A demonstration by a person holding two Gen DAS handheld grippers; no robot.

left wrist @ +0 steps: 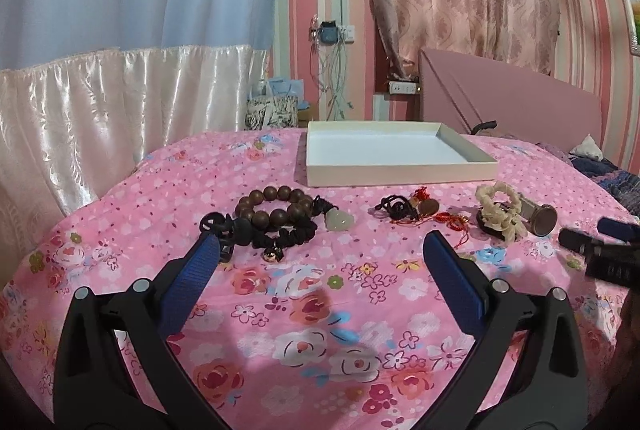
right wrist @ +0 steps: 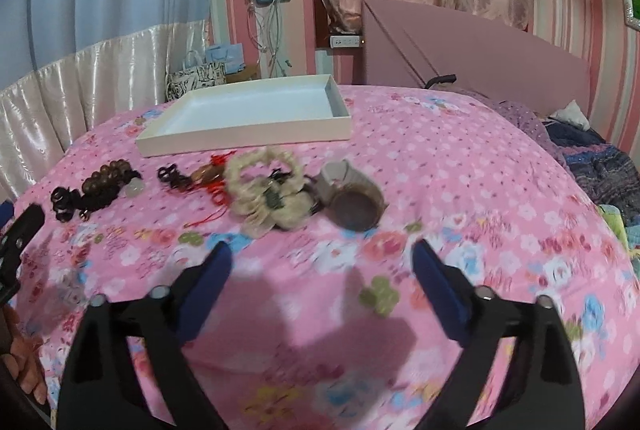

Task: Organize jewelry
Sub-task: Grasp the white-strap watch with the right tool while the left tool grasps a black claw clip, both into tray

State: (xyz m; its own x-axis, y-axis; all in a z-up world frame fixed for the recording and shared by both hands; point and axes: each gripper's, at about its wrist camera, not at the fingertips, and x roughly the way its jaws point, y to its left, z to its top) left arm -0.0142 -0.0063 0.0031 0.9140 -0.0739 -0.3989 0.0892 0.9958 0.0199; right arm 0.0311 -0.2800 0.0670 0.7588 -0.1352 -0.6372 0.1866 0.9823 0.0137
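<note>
1. The left tool (left wrist: 322, 242) hangs over a bed covered in a pink floral bedspread (left wrist: 304, 310); its blue-padded jaws stand wide apart with nothing between them.
2. The right tool (right wrist: 322, 258) also hangs above the bedspread, jaws spread and empty. That view is blurred.
3. A shallow white tray (left wrist: 400, 178) lies on the bedspread at 12 o'clock from the left tool, beyond the jewelry, and nothing shows inside it.
4. In the left wrist view, a brown wooden bead bracelet (left wrist: 276, 210) lies at 11 o'clock from the left tool, just past its left fingertip.
5. Black hair ties (left wrist: 240, 228) are tangled against the bracelet's near side, and a small gold bell (left wrist: 274, 255) sits at their near edge.
6. A pale green pendant (left wrist: 340, 219) on a black cord touches the bracelet's right side.
7. At 1 o'clock from the left tool lies a knot of red and black cords with amber pendants (left wrist: 420, 212).
8. Further right, a cream scrunchie (left wrist: 500, 210) lies just beside a watch (left wrist: 538, 218) with a round dark face.
9. In the right wrist view, the scrunchie sits at 11 o'clock from the right tool and the watch at about 12 o'clock, both near its fingertips and not touched.
10. All the jewelry lies on the bedspread, outside the tray.
</note>
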